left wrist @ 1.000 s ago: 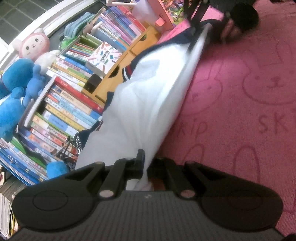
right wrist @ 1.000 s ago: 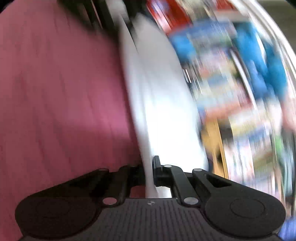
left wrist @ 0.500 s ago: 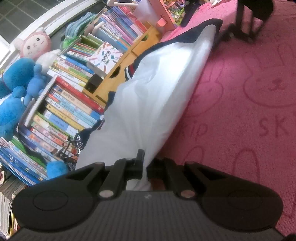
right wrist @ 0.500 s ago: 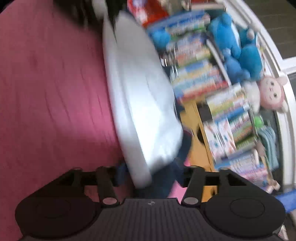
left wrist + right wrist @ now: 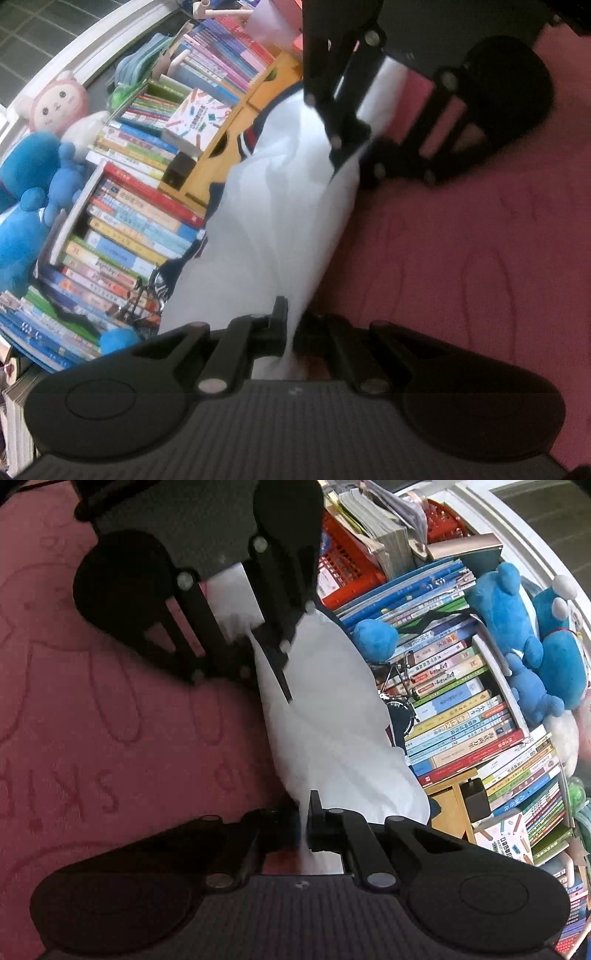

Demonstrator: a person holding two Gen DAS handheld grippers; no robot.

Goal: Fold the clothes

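Hanging between two tools, the white garment [image 5: 280, 221] is held at opposite edges: the left tool [image 5: 291, 328] is clamped on it at lower centre, the right tool [image 5: 306, 827] likewise, so both edges can be brought together above the pink blanket [image 5: 480, 258].

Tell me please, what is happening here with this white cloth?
A person is folding a white garment with two handheld grippers. The left gripper and the right gripper are each shut on an edge of it, facing each other, with the cloth hanging between them above a pink rug. Shelves of books stand beside it.
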